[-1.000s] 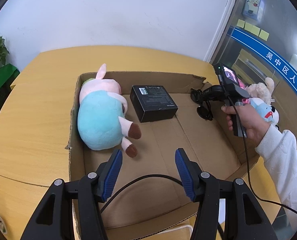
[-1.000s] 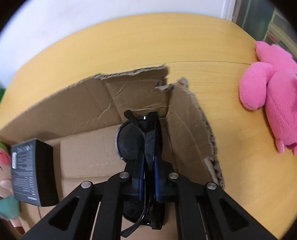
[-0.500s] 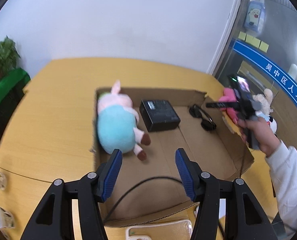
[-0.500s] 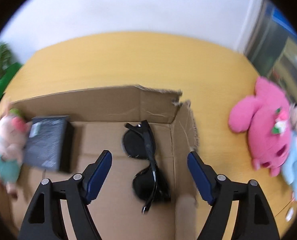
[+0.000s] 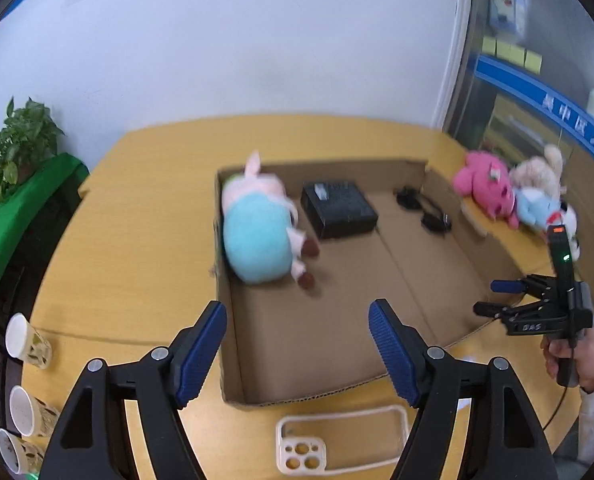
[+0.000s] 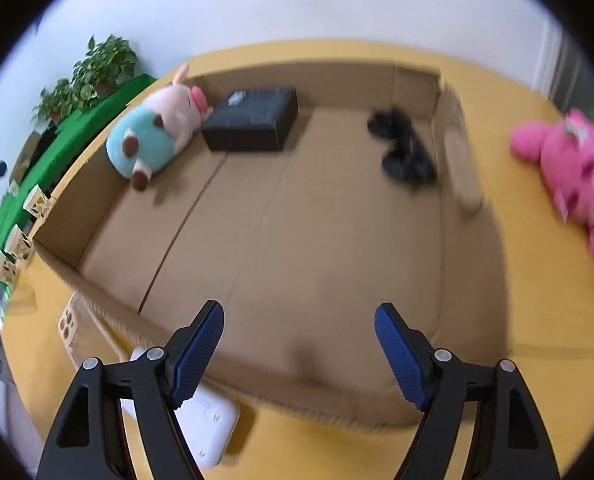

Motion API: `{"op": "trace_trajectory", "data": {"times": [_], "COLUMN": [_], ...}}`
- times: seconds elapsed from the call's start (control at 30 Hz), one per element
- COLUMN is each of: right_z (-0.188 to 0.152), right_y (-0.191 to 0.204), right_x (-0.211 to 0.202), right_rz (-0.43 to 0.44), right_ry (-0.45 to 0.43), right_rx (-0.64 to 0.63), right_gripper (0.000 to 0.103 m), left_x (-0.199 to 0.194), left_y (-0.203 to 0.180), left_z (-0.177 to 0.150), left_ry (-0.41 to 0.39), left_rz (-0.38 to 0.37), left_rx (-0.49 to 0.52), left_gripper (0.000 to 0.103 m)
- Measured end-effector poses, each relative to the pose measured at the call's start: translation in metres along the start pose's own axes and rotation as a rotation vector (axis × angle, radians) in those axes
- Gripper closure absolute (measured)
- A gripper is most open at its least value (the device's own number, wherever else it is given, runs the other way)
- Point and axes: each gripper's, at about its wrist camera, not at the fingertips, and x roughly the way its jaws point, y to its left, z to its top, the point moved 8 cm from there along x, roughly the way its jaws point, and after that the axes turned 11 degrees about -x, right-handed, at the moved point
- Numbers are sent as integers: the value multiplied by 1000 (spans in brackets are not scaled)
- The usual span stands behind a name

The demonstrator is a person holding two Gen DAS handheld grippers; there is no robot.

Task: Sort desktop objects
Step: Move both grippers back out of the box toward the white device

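Both jaws empty, right wide, left opening; sunglasses (image 6: 403,152) lie well beyond in the box (image 6: 337,248).

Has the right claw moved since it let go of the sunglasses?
Yes. The right claw has backed away from the sunglasses, which lie at the box's far corner; it is now over the near edge, open and empty.

We are holding the left gripper (image 5: 297,346) tilted down over the near edge of the cardboard box (image 5: 233,376), its jaws opening with nothing between them. The right gripper (image 6: 299,346) is hanging wide, empty, over that box's near right corner.
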Motion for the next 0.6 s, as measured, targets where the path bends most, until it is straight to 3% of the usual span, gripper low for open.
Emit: {"op": "trace_trajectory", "data": {"times": [0.33,0.6], "right_z": [-21,-27], "right_y": [21,26], "right_x": [-10,-10], "right_rz": [-35,-9], "right_ry": [-65,-63], "right_rx": [49,68], "right_gripper": [25,24], "left_x": [62,69], "left_y": [20,27], "left_z": [-59,-62], "left_ry": [164,156], "left_rz": [-5,-19], "left_rx": [-53,-53], "left_gripper": [31,31]}}
